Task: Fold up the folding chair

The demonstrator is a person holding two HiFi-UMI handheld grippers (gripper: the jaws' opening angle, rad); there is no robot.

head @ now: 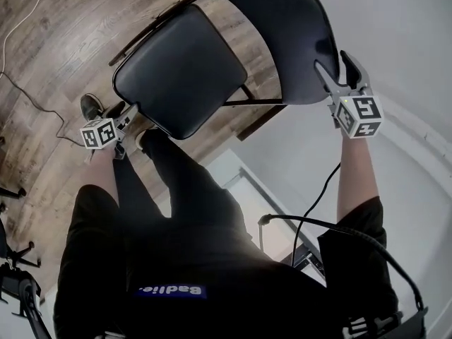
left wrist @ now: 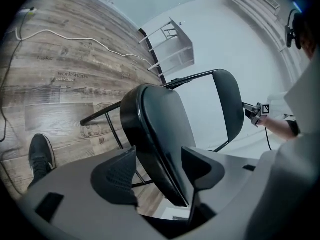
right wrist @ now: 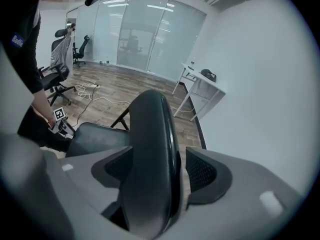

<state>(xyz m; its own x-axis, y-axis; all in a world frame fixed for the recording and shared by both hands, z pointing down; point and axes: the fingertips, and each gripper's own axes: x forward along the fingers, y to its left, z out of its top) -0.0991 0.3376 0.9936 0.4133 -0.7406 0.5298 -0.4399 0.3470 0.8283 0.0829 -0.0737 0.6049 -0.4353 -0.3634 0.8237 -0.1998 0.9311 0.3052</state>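
A black folding chair stands unfolded on the wood floor, with its padded seat [head: 180, 69] and curved backrest [head: 282, 34] below me. My left gripper [head: 134, 115] is at the seat's front edge. In the left gripper view the seat [left wrist: 155, 134] runs edge-on between the jaws of the left gripper [left wrist: 160, 171], with a gap at the pads, so it is open. My right gripper [head: 339, 66] straddles the top rim of the backrest [right wrist: 150, 154]. The right gripper [right wrist: 160, 169] is open too, its right pad clear of the rim.
My dark-trousered legs and a black shoe [head: 90, 106] are close to the chair's front. A white cable [left wrist: 75, 36] trails across the floor. A white desk [right wrist: 202, 81] stands against the white wall, and office chairs [right wrist: 57, 74] stand further back by glass partitions.
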